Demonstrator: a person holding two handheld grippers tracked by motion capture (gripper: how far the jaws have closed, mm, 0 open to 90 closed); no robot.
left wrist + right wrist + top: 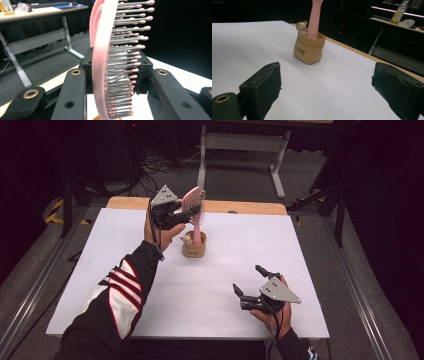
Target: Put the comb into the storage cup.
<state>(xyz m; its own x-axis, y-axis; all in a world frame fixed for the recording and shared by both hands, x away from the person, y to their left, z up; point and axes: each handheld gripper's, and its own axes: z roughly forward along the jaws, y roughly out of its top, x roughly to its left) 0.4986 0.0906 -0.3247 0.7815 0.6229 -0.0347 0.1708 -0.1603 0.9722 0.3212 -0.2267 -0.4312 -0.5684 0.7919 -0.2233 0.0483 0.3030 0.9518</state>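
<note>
A pink hairbrush [194, 202] stands upright with its handle [314, 20] inside a small tan pouch-shaped cup [194, 248] at the back middle of the table. A little bear figure [301, 26] sits on the cup's rim. My left gripper [186, 211] is shut on the brush's head, one jaw on the pink back and the other against the bristles [125, 62]. My right gripper [247, 279] rests low near the front right of the table, open, with nothing between its pads [269, 82]. It faces the cup [308, 48] from a distance.
A white sheet [210, 290] covers the table, with a wooden edge [240, 206] at the back. A white desk frame [240, 142] and cables lie on the floor beyond. Metal rails run along both sides. A bottle [398, 13] stands on a far desk.
</note>
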